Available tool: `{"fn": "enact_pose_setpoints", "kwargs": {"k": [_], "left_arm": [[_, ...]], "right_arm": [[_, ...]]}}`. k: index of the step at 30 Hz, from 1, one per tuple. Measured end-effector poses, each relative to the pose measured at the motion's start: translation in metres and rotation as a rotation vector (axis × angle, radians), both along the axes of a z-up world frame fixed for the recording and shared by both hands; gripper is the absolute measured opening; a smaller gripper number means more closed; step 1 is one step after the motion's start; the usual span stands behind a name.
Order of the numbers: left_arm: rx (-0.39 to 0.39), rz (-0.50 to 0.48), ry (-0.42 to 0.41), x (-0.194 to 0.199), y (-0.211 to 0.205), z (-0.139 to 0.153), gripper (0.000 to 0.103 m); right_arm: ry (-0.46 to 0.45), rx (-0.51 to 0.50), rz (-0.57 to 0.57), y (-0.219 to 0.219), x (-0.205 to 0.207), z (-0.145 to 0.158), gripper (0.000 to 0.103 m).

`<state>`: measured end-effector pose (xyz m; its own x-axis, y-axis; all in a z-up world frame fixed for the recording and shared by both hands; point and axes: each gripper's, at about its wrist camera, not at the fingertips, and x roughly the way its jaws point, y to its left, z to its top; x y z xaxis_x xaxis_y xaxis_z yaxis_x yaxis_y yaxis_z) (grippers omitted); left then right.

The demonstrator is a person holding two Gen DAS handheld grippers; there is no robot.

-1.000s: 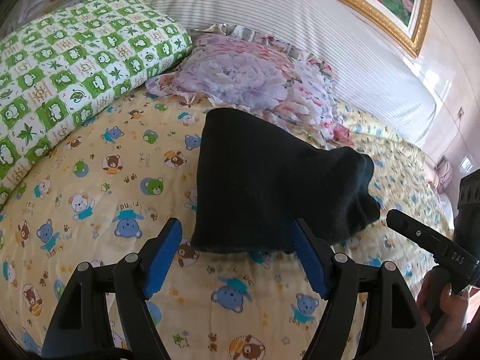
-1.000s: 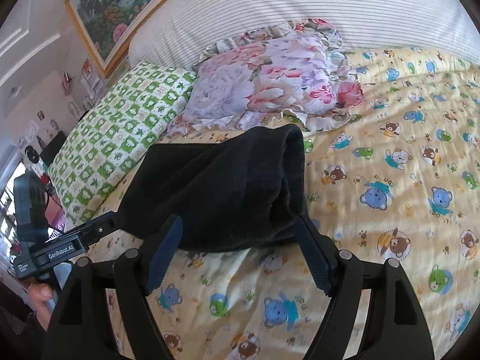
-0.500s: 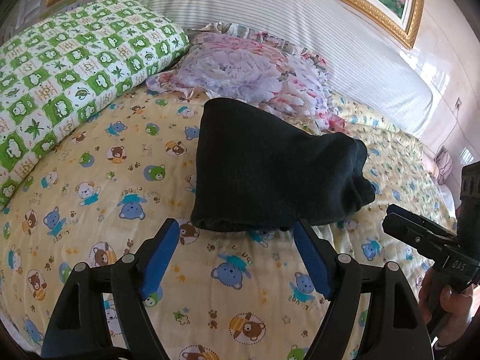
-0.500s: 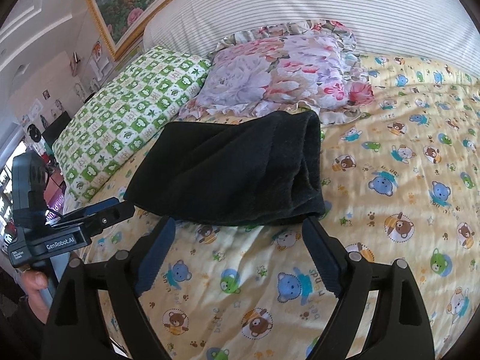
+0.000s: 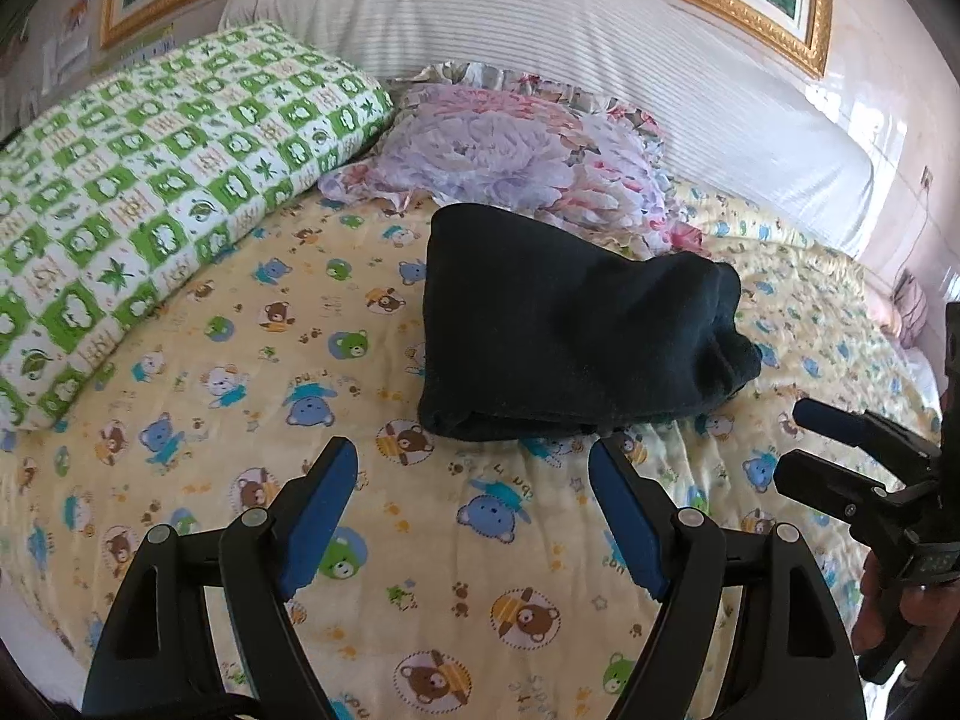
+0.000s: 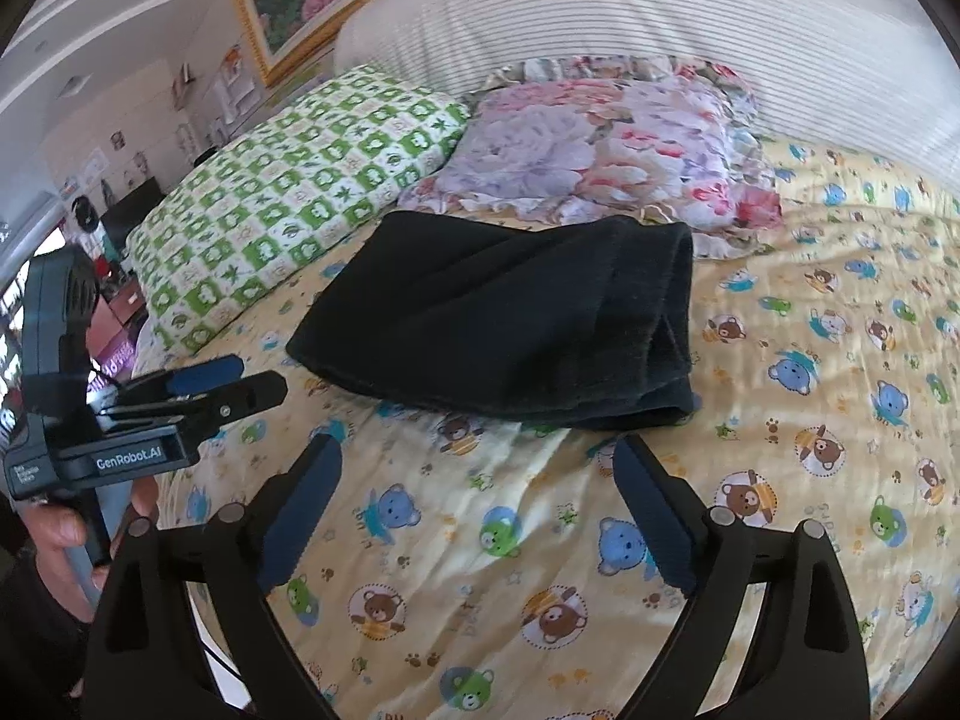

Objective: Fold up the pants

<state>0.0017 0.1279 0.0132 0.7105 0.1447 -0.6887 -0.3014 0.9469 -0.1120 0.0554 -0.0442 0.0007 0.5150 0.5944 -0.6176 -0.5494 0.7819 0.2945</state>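
Black pants [image 5: 558, 324] folded into compact bundle, lying mid-bed on sheet [image 5: 420, 540] below floral pillow [image 5: 510, 144]. Left gripper [image 5: 474, 480], right gripper [image 6: 480, 486] both spread wide, empty, clear of cloth; folding looks finished.

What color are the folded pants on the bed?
The pants are black, seen best in the right wrist view.

Bare yellow bear-print bedsheet [image 5: 480, 540] lies open between the folded black pants [image 5: 558, 330] and both grippers. Behind the pants, a floral ruffled pillow [image 5: 516, 150] touches them; a green-checked pillow [image 5: 150, 192] blocks the left.
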Motion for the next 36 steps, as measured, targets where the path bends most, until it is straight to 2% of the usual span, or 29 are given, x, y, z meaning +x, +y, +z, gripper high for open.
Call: {"fn": "enact_pose_setpoints", "kwargs": {"k": [14, 19, 27, 36], "left_arm": [[0.134, -0.005, 0.020, -0.013, -0.022, 0.006, 0.083], [0.157, -0.012, 0.024, -0.015, -0.022, 0.005, 0.083], [0.268, -0.017, 0.054, -0.012, -0.021, -0.004, 0.083], [0.292, -0.022, 0.081, 0.005, -0.010, -0.014, 0.083]], "right_arm": [[-0.031, -0.015, -0.026, -0.010, -0.017, 0.002, 0.095], [-0.038, -0.027, -0.025, -0.011, -0.018, 0.001, 0.097], [-0.049, -0.080, -0.013, -0.011, -0.016, -0.004, 0.097], [-0.040, -0.111, 0.022, -0.011, -0.001, -0.012, 0.097]]}}
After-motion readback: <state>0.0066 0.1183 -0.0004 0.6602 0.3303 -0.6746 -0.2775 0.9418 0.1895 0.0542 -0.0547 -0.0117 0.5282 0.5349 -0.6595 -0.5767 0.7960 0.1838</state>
